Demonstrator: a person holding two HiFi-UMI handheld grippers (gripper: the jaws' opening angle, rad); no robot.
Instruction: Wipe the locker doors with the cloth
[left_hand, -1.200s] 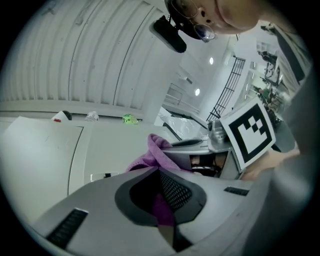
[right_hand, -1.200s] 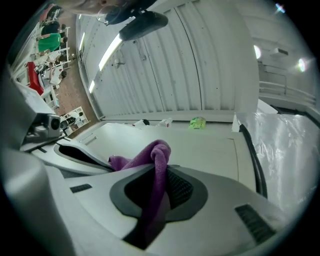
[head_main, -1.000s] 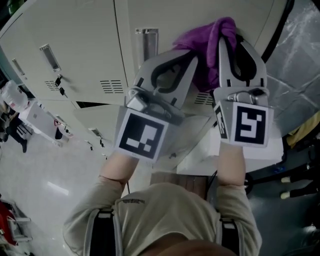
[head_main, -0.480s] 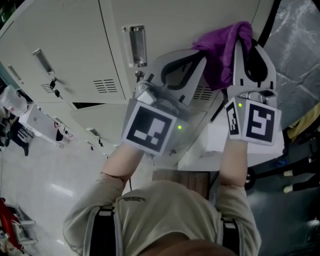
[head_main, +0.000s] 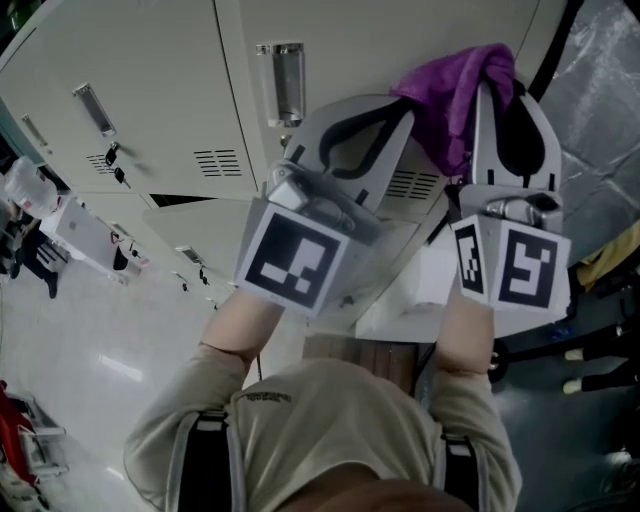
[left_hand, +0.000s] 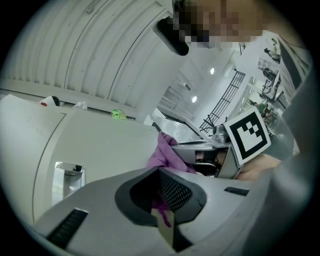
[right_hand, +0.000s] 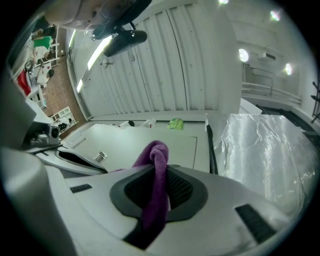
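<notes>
Both grippers have slid rightward across the locker front since a second ago, carrying the cloth away from the recessed chrome handle; over the last half-second the shift is slight.

The right gripper is clamped on the crumpled purple microfibre cloth. In the right gripper view the cloth runs up between the closed pads and folds into a loop beyond the tips. That bunched end lies against the cream-painted metal locker door, towards its right edge, well to the right of the handle.

The left gripper sits just beside the cloth with its tips drawn together. A sliver of purple shows through the gap in the left gripper view, but it may only be the cloth seen beyond the jaws, not a pinched edge.

As for progress, wiping looks under way on this one door, with the stroke reaching its right side. No streak or damp sheen marks out the area covered, so how much is done is hard to judge. The neighbouring cream door with its own handle and the lower doors likely remain to be wiped.
</notes>
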